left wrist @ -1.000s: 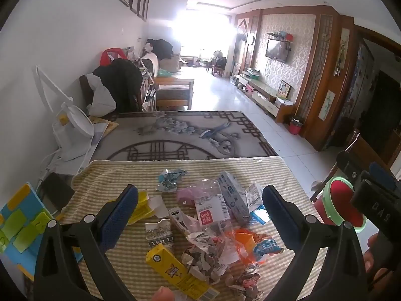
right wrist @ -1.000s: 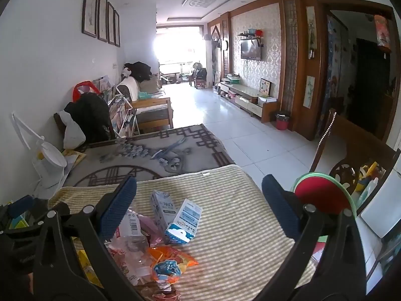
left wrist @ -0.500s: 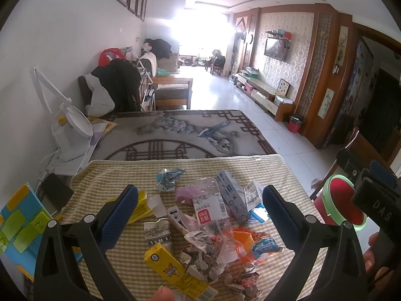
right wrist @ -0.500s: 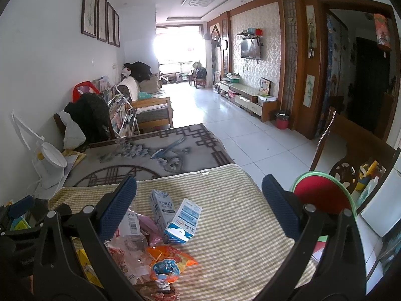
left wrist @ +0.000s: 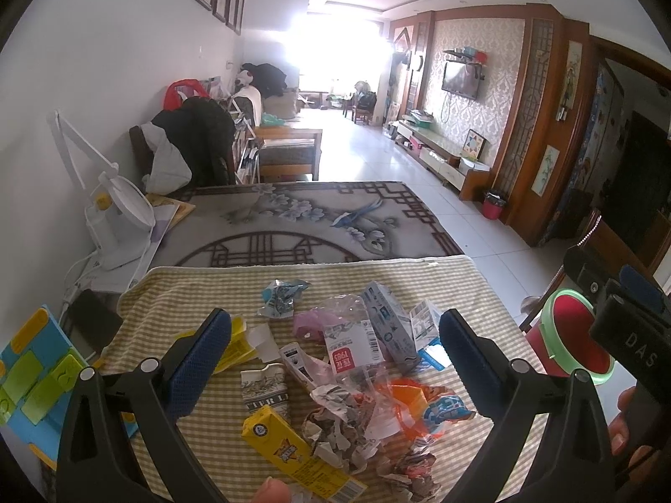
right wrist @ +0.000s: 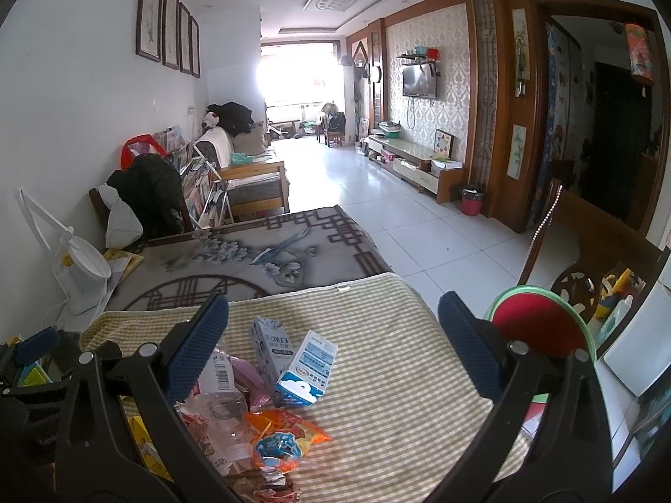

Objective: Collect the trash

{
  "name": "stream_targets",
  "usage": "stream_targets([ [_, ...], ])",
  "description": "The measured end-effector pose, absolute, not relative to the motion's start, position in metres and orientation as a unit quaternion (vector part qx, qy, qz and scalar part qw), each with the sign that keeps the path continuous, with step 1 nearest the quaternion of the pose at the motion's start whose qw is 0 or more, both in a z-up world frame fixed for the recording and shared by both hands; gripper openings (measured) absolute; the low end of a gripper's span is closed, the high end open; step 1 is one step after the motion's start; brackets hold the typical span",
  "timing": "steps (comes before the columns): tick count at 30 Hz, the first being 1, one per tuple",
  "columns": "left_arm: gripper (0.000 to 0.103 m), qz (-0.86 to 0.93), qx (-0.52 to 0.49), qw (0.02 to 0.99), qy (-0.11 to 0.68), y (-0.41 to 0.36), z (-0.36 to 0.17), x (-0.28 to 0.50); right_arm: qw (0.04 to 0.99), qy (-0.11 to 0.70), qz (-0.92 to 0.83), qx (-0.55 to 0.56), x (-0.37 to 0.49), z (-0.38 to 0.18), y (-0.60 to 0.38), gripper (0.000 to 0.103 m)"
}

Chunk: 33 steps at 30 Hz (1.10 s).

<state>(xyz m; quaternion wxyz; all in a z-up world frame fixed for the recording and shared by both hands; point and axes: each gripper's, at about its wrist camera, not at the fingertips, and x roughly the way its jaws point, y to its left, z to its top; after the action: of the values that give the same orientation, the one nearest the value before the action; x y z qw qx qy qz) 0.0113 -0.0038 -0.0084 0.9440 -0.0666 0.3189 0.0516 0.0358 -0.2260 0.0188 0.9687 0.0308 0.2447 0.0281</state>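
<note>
The trash point(left wrist: 356, 377) lies heaped on the checked cloth point(left wrist: 201, 289), toward its near left part, so both tools can reach it from the near edge. The left gripper point(left wrist: 335, 360) hangs over the heap with its jaws wide apart and empty, straddling the pile, which suggests a piece has not yet been chosen. The right gripper point(right wrist: 333, 343) is likewise spread and empty, aimed at the cartons point(right wrist: 293, 360) on the heap's right fringe. The bin point(right wrist: 541, 327), red inside with a green rim, stands just past the cloth's right edge, likely set there so each piece needs only a short carry. Nothing is collected yet, judging by the full pile.
</note>
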Motion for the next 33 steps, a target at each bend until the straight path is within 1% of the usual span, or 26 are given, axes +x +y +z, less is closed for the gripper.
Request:
stream_targets([
  [33, 0.095, 0.051, -0.066, 0.944, 0.320, -0.0048, -0.0082, 0.0115, 0.969, 0.246, 0.028, 0.029, 0.0361, 0.0179, -0.2234, 0.099],
])
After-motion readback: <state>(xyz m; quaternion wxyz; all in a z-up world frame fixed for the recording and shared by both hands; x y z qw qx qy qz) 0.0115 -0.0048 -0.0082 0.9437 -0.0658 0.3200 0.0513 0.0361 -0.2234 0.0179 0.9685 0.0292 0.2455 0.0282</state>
